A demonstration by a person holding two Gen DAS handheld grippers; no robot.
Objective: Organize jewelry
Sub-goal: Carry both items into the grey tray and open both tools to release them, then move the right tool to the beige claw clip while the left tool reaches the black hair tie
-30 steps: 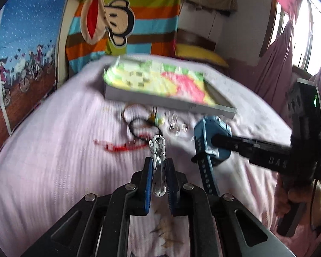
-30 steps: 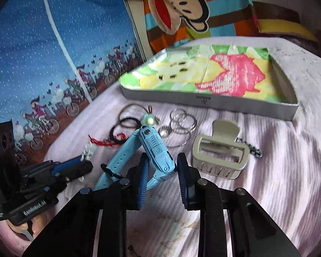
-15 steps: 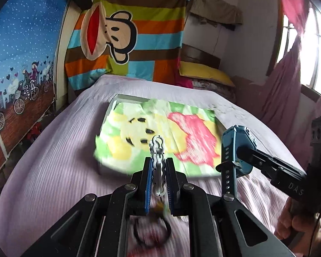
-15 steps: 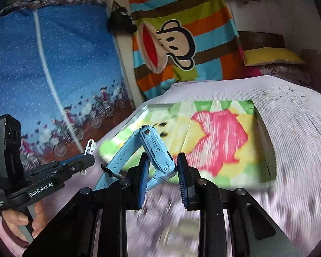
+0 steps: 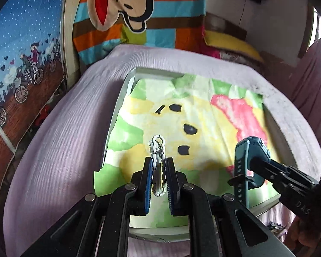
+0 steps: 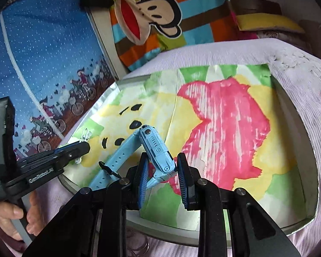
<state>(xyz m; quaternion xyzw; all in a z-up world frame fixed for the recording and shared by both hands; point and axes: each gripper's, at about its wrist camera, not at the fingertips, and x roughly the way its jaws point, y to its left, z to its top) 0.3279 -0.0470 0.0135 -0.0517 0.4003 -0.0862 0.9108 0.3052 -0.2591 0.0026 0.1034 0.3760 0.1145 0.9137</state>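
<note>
Left gripper [image 5: 158,172] pinches silver clip [image 5: 158,150] between blue pads, clip pointing forward above tray [image 5: 117,107]. Right gripper [image 6: 163,172] clamps light-blue watch [image 6: 154,147] by its body, strap hanging left, also above tray. Tray lined with green-yellow-pink paper [image 6: 224,117], resting on lilac bedspread [image 5: 60,139]. Beyond: striped monkey blanket [image 5: 139,17].

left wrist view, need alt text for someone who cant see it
The left hand-held gripper is shut on a small white wavy-edged hair clip above a shallow grey tray lined with a green, yellow and pink painted sheet. At right, the right hand-held gripper holds a light blue watch over the same tray.
</note>
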